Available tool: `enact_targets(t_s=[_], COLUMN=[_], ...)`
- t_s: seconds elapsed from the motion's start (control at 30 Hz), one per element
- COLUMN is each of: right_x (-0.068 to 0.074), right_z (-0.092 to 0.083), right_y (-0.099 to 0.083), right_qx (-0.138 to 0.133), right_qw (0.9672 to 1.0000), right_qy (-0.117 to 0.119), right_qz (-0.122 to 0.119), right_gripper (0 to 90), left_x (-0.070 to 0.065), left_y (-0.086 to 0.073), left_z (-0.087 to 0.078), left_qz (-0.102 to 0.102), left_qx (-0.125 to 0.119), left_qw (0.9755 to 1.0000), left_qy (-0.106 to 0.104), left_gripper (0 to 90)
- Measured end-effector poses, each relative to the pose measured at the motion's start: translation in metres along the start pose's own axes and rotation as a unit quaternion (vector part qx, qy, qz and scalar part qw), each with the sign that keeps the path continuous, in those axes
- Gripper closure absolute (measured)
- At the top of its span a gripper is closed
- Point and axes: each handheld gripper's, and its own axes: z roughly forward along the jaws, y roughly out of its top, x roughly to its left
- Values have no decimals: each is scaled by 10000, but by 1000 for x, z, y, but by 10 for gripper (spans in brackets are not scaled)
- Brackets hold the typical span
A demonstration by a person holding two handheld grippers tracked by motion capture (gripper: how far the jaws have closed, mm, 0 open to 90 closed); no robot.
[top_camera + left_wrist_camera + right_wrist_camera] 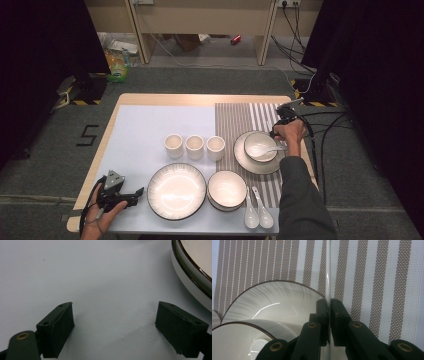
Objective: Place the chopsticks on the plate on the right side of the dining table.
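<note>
Down at the near left corner of the table point(150, 100), the left gripper point(134, 196) lies low on the pale surface, its black jaws standing wide apart with nothing between them. Just to its right sits the big plate point(176, 191), whose dark-edged rim curves past in the left gripper view. Next along is a stack of bowls point(227, 189), then two white spoons point(258, 214) lying side by side on the striped mat point(240, 117). Behind them, three cups point(194, 147) stand in a row. Over on the right, a bowl point(259, 145) rests on a plate point(248, 162), and a spoon point(263, 149) lies with its scoop in that bowl. The right gripper point(329, 302) has its jaws clamped tight on the spoon's thin white handle, over the stripes.
</note>
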Motion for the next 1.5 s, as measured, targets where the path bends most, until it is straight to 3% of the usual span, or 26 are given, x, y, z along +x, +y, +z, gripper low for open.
enact_targets(t_s=[0.3,0.43,0.77,1.1,1.13,1.23,1.37,1.5], right_x=[-2,-1,-10,-33,-38,-41,-49,-48], right_z=[3,-1,-44,-82,-89,-97,-96,-90], right_y=[-2,-1,-7,-39,-49,-64,-88,-108], right_qx=[20,-43,-510,-847,-906,-960,-918,-895], right_qw=[10000,9999,9985,9958,9948,9937,9932,9918], right_qy=[75,126,140,231,234,320,400,436], right_qz=[-3,64,-158,-273,-404,-486,-595,-797], right_gripper=[852,806,731,681,680,679,673,665], left_x=[0,0,0,0,0,0,0,0], left_y=[0,0,0,0,0,0,0,0], left_z=[0,0,0,0,0,0,0,0], left_qz=[2,2,2,2,7,-4,7,4], left_qx=[1,2,5,4,8,6,10,9], left_qw=[10000,10000,10000,10000,10000,10000,10000,10000], left_qy=[1,0,2,2,5,-5,6,6], left_gripper=[140,140,140,140,140,140,140,140])
